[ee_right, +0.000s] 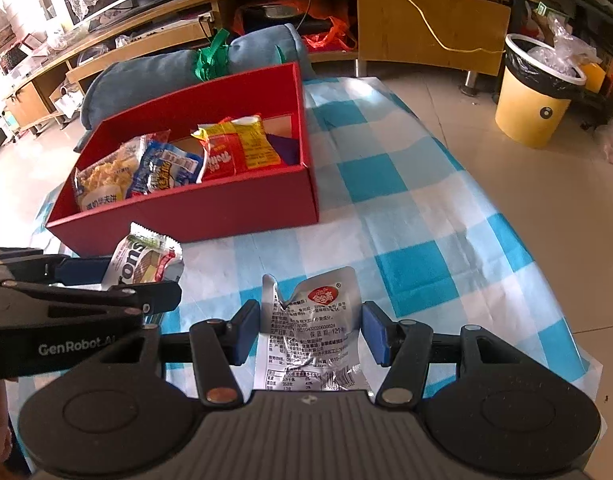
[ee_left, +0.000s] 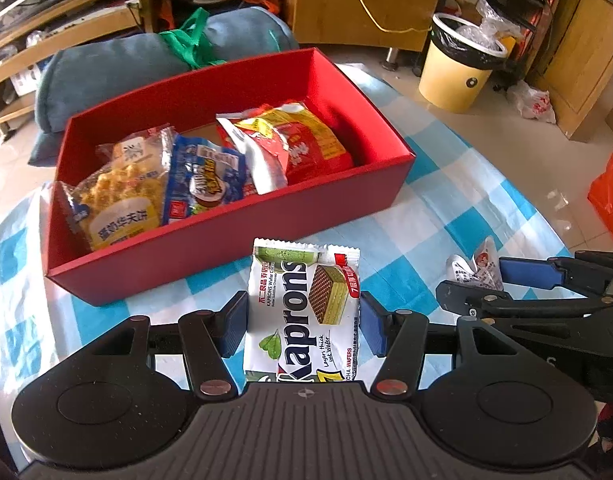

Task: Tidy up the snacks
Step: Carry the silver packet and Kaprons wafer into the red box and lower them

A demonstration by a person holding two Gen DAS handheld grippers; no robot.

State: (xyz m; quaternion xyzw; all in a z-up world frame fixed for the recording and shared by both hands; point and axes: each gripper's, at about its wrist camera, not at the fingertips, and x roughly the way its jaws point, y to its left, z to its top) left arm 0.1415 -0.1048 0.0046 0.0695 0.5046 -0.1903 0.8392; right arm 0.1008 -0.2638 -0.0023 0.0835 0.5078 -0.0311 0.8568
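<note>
Both grippers carry a snack above the checked tablecloth (ee_right: 406,216), short of the red box (ee_left: 234,236) that sits toward the table's far edge with its near wall facing them. The left gripper (ee_left: 302,320) has its blue pads pressed against the two long edges of the Kaprons wafer packet (ee_left: 302,304), the jaws partly closed to the packet's width, so the packet stands up out of the grip with its top end toward the box. The right gripper (ee_right: 310,330) is closed to a similar partial width on a crinkled silver pouch (ee_right: 312,328), held the same way; its right pad seems to sit just at the pouch's edge, though the foil's folds make that contact hard to judge. Edge-on grips like these probably keep each flat packet stiff enough to drop cleanly over the box wall. Inside the box, a yellow waffle bag (ee_left: 118,196), a blue snack bag (ee_left: 206,176) and a red-and-yellow bag (ee_left: 290,144) already lean in a row from the left end, leaving bare floor at the right end, the likely spot for the two packets in hand.
</note>
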